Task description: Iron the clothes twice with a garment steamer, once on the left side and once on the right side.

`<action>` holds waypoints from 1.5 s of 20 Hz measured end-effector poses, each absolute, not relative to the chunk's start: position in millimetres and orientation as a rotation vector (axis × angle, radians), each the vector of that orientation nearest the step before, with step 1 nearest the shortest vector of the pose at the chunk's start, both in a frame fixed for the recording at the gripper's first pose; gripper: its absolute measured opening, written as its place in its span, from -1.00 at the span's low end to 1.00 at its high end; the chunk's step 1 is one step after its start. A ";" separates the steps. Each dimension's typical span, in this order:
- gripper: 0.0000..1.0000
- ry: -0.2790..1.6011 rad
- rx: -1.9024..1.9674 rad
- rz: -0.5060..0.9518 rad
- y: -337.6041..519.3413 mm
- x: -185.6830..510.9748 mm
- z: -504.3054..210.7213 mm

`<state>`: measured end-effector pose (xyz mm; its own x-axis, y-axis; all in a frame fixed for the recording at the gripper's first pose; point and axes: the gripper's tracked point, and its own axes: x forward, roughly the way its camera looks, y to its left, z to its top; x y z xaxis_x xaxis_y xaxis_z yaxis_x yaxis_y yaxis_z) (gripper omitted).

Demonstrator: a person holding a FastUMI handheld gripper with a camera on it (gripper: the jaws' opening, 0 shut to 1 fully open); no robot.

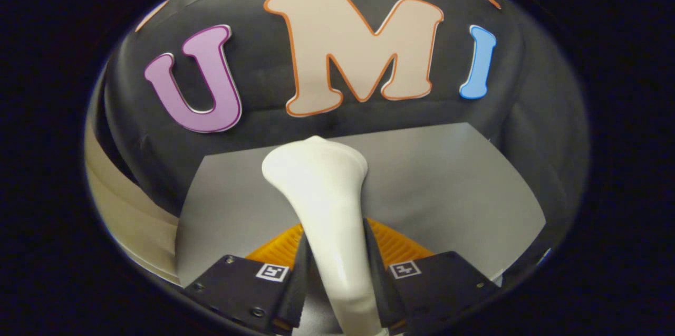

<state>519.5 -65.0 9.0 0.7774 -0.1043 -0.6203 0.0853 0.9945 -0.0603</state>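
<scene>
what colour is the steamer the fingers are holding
Glossy white or cream, plain with no pattern; the gripper view shows the steamer clamped between the fingers.

One garment steamer — one grey cloth — one gripper.

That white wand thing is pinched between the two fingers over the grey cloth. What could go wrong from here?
The gripper is shut on the garment steamer at its narrow handle, which looks smooth and glossy, so it might slip or twist in the fingers. The wide head points beyond them toward the grey garment; if it tilts, a pass could miss part of the cloth or bunch it.
</scene>
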 end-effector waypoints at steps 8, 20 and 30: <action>-0.26 0.629 -0.111 -0.107 -67.0 518.4 15.5; -0.29 0.341 -0.108 -0.099 0.9 402.3 105.4; -0.31 0.108 -0.115 0.025 161.4 227.9 189.4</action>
